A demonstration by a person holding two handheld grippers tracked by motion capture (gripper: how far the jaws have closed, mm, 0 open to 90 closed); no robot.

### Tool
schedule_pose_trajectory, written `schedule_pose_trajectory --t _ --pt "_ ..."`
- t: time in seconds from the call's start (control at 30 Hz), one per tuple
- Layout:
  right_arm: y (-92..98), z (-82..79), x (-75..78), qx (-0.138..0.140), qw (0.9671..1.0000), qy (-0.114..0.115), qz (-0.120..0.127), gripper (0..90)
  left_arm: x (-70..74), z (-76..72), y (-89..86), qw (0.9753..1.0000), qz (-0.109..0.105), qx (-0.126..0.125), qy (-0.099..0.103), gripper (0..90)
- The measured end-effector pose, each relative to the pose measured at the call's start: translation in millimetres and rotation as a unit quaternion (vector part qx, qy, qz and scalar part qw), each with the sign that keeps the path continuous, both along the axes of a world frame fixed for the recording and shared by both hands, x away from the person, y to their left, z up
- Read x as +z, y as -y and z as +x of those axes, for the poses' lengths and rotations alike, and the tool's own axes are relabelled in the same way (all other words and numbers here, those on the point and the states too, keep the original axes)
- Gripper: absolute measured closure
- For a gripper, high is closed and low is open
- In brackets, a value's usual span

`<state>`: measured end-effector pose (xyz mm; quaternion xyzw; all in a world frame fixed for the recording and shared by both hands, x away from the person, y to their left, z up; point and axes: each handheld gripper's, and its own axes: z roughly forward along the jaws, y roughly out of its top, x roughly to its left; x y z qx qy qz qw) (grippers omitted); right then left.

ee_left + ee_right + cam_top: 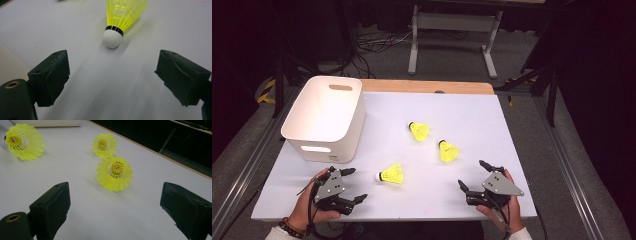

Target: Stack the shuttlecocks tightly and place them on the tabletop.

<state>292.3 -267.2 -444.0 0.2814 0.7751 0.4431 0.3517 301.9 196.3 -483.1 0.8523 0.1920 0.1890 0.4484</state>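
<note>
Three yellow shuttlecocks, lying on their sides on white table (472,125), loose and well apart, each free for a separate pick.
- Nearest shuttlecock (391,174): at 12 o'clock ahead of left gripper (350,185), cork first; jaws spread wide, empty.
- Middle shuttlecock (449,151): at 11 o'clock from right gripper (473,175); jaws parted, empty.
- Far shuttlecock (419,130).
- White bin (328,117): at 10 o'clock, open-topped, likely the destination.
</note>
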Motion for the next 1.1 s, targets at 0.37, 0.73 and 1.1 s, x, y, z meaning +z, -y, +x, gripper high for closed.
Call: schedule_pose_trajectory --t 0.37,0.73,1.1 --pt "1.3 -0.4 -0.6 0.002 1.0000 -0.001 -0.009 10.0 3.9 22.2 29.8 0.9994 0.023 -0.013 -0.023 14.1" --pt "-5.8 3.5 -0.7 0.015 0.9997 0.001 -0.020 10.8 6.0 51.9 59.0 0.9948 0.062 -0.051 -0.063 22.2" --pt "-8.9 9.2 -1.8 0.023 0.9994 -0.003 -0.025 11.3 4.9 59.6 86.5 0.9923 0.076 -0.060 -0.078 19.5"
